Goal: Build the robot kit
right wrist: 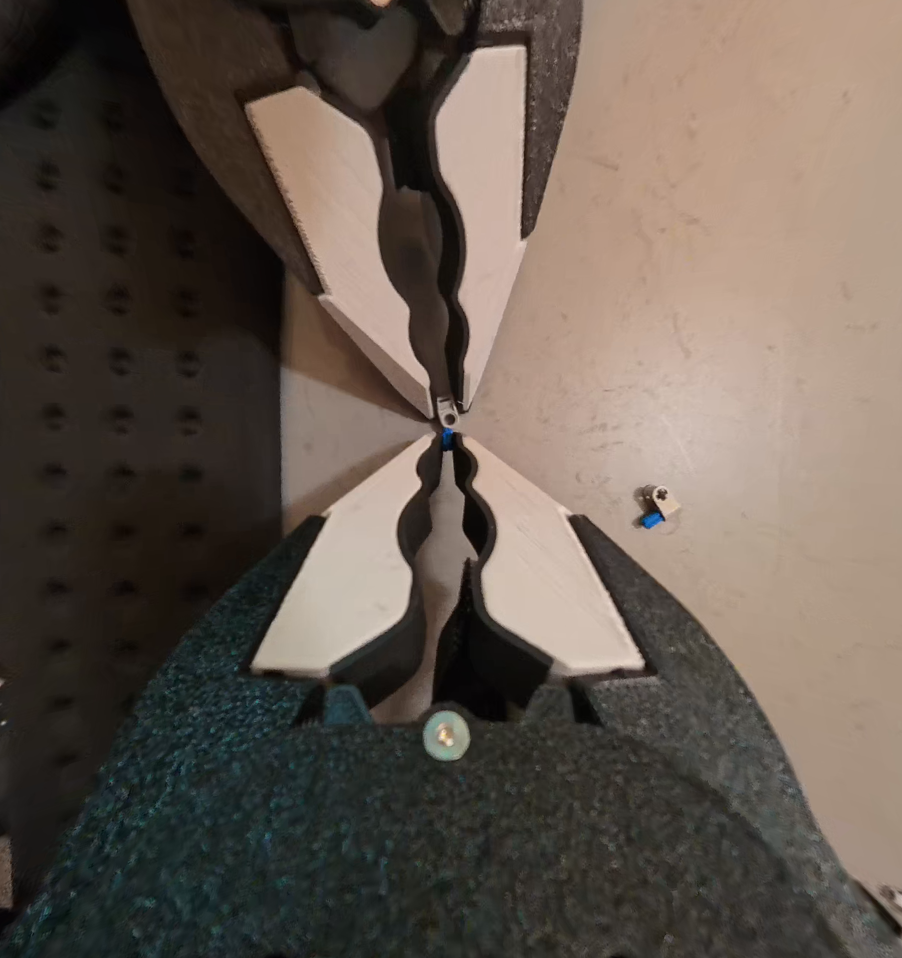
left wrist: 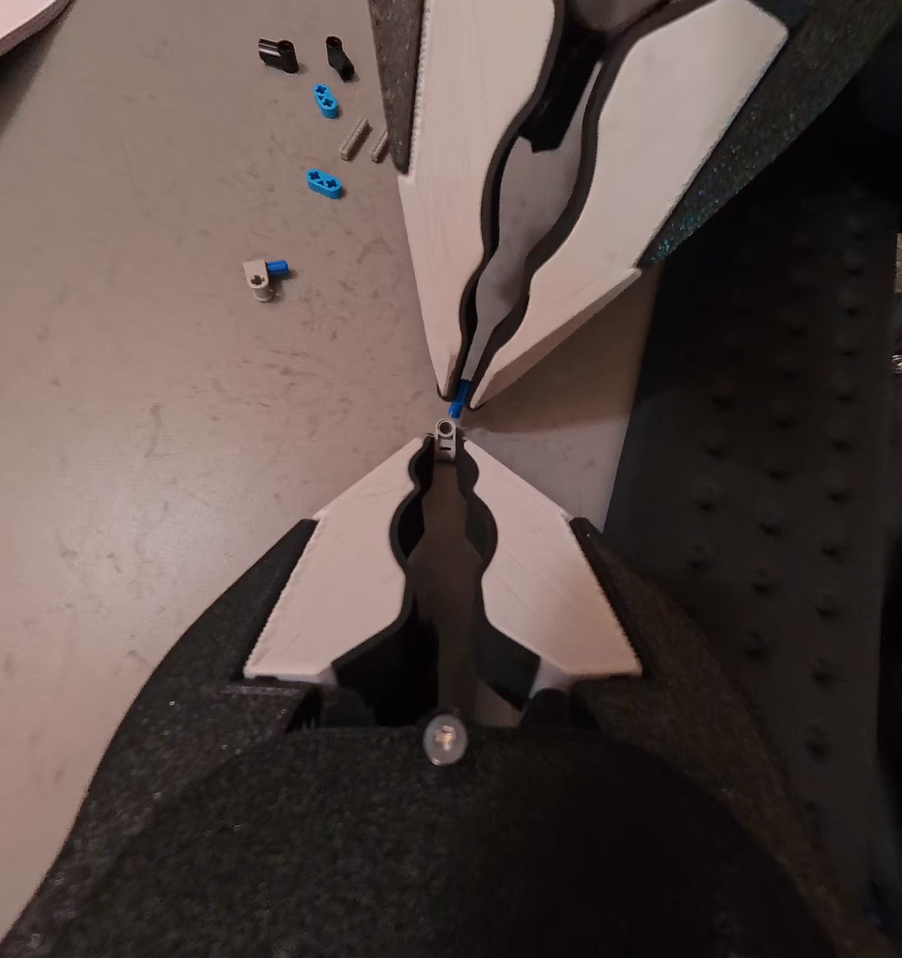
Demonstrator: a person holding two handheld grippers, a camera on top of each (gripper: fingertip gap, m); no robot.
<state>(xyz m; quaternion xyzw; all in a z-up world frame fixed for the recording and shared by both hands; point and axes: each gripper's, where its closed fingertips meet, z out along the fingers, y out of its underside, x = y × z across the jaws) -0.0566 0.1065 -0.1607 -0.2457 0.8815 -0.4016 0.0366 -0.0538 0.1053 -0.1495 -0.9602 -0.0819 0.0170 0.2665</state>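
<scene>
Worktop (left wrist: 127, 466), pale beige and scuffed, fills most of both views, with a dark perforated panel (left wrist: 775, 518) lying along one edge of it. Above this surface the two tongs meet tip to tip. The left tongs (left wrist: 445, 439), white-faced with black wavy linings, are clenched on a small grey connector (left wrist: 445, 434), whose long axis runs along the fingers and whose round-holed end juts out toward the opposite tool. The right tongs (right wrist: 447, 440) are clenched on a short blue pin (right wrist: 446, 439); in the left wrist view that pin (left wrist: 459, 402) lies lengthwise between the fingertips, free end pointing at the grey connector's hole. Pin and connector are roughly in line, tip close to the hole; whether they touch I cannot tell, though the left wrist view shows a slight gap. Loose parts rest on the worktop well apart from the tongs: two black connectors (left wrist: 278, 53) side by side at the far edge, a blue two-hole link (left wrist: 325, 100) just below them, two grey axles (left wrist: 354, 137) lying parallel, and a second blue link (left wrist: 324, 182) nearer. Closest in that scatter is a grey connector with a blue pin fitted (left wrist: 265, 273), the pin sticking out sideways; the right wrist view shows it (right wrist: 656, 510) too.
</scene>
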